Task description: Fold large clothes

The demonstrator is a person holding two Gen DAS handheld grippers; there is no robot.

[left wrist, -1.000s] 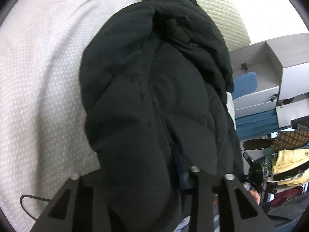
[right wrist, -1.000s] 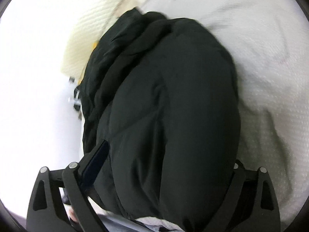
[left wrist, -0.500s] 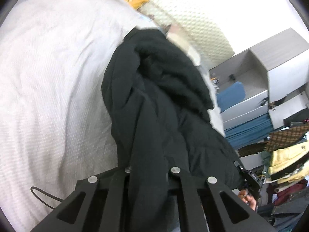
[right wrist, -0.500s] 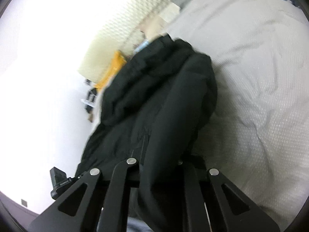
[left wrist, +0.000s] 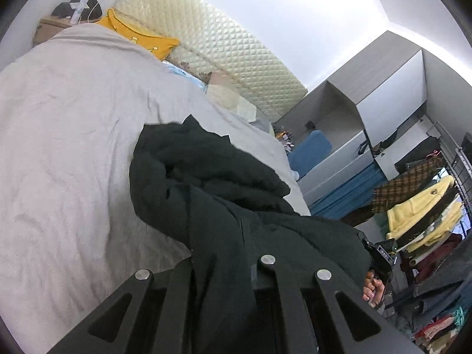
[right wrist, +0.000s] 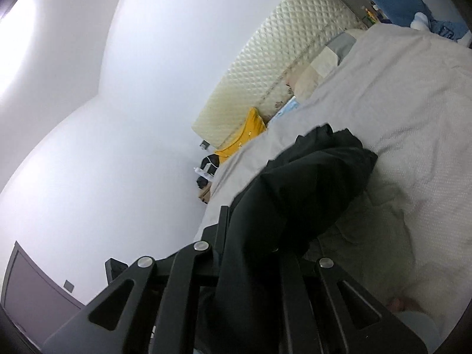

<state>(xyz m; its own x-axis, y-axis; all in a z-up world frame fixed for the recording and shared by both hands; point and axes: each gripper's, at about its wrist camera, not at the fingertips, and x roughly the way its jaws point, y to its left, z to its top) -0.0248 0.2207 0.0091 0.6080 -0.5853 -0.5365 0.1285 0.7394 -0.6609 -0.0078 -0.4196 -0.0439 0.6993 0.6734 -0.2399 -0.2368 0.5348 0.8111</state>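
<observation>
A large black padded jacket (left wrist: 212, 183) hangs from both grippers above the white bed cover (left wrist: 65, 124). My left gripper (left wrist: 224, 268) is shut on a fold of the jacket, which runs down between its black fingers and hides the tips. In the right wrist view my right gripper (right wrist: 250, 250) is shut on another edge of the jacket (right wrist: 309, 183), lifted off the bed cover (right wrist: 413, 118). The far end of the jacket still trails toward the bed. At the right of the left wrist view a hand (left wrist: 373, 287) holds the other gripper.
A quilted cream headboard (left wrist: 212, 50) and a yellow pillow (left wrist: 141, 38) lie at the bed's head. Grey shelving (left wrist: 354, 118) with blue items and a rack of hanging clothes (left wrist: 421, 221) stand right of the bed. A white wall (right wrist: 118, 118) fills the right wrist view's left.
Both grippers closed on the jacket and rose, lifting it off the bed. The views tilted up, bringing headboard, wall and shelving into sight.
</observation>
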